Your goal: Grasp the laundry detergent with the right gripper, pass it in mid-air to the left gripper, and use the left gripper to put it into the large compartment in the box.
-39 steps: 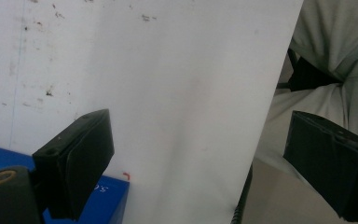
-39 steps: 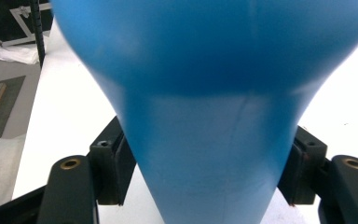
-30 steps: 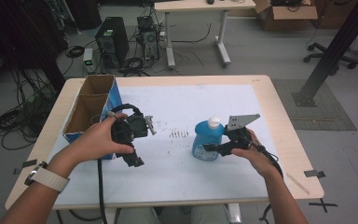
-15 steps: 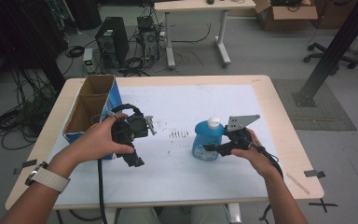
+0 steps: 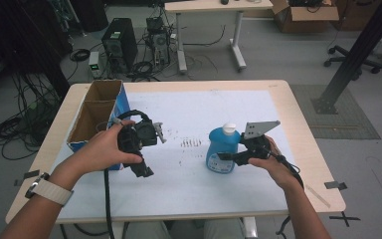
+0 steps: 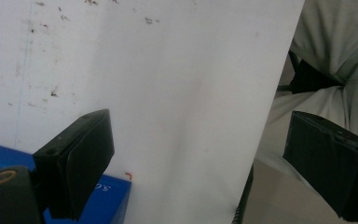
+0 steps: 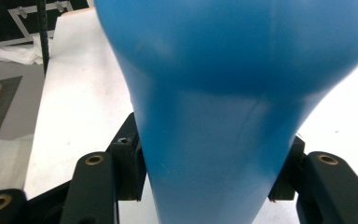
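Note:
A blue bottle (image 5: 222, 149) with a white cap stands upright on the white table cover (image 5: 204, 109), right of centre. My right gripper (image 5: 227, 157) is shut on its lower body from the right side. In the right gripper view the blue bottle (image 7: 242, 93) sits close up, and my right gripper (image 7: 209, 179) has one black jaw pressed on each side of it. My left gripper (image 5: 150, 152), held in the left hand, hovers left of the bottle and apart from it. The left gripper (image 6: 205, 140) is wide open with nothing between its jaws, over the white cover.
An open cardboard box (image 5: 95, 115) with blue sides stands at the table's left, just behind the left hand; its blue corner (image 6: 105, 200) lies below the left jaw. Faint dark marks (image 5: 191, 143) dot the cover. The table's near edge (image 6: 279, 84) and the person's lap lie beyond.

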A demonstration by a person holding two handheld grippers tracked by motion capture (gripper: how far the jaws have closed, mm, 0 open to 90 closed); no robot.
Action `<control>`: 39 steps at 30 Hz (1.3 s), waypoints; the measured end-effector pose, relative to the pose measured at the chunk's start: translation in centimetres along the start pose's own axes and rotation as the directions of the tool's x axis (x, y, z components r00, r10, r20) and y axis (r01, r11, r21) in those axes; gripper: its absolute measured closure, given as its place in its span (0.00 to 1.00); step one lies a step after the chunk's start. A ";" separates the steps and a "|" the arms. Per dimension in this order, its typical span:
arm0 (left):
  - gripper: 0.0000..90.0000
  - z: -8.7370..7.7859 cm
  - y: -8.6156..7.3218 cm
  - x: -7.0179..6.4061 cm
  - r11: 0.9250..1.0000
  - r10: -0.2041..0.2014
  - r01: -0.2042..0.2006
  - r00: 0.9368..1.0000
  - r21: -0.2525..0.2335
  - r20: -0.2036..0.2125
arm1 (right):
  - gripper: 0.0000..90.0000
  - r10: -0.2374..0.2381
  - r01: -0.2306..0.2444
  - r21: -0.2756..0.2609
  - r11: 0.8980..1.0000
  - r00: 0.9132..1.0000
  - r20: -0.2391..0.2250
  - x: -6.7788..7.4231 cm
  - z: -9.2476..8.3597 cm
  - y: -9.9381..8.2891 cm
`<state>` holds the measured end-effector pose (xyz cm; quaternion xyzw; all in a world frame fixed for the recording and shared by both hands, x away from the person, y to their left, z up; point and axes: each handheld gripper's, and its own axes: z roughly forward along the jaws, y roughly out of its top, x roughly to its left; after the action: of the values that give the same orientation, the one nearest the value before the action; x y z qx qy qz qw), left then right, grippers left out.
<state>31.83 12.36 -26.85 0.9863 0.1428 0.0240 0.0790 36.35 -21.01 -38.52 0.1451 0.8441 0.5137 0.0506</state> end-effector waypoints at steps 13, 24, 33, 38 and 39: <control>0.10 -1.6 0.1 -0.3 1.000 -0.001 0.000 0.999 -0.027 -0.032 | 0.49 -0.032 0.032 0.033 0.999 0.999 -0.026 1.7 -1.3 3.2; 0.10 -4.0 0.3 -0.2 0.999 0.011 -0.014 0.998 -0.040 -0.067 | 0.49 -0.043 0.045 0.053 0.998 0.998 -0.038 3.3 -2.7 5.9; 0.09 -6.0 0.8 -0.5 0.998 0.025 -0.030 0.996 -0.052 -0.089 | 0.49 -0.101 0.105 0.062 0.993 0.993 -0.059 4.6 -2.9 8.0; 0.09 -6.8 1.2 -0.7 0.998 0.037 -0.041 0.995 -0.041 -0.093 | 0.49 -0.101 0.106 0.067 0.992 0.992 -0.078 5.0 -3.0 8.8; 0.09 -7.0 1.3 -0.8 0.998 0.040 -0.043 0.995 -0.038 -0.096 | 0.49 -0.100 0.106 0.070 0.992 0.992 -0.081 5.1 -3.0 9.0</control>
<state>30.97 11.95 -19.78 0.9850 0.1254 0.0754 0.0915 32.51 -18.20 -28.88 0.0830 0.8704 0.4838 0.0391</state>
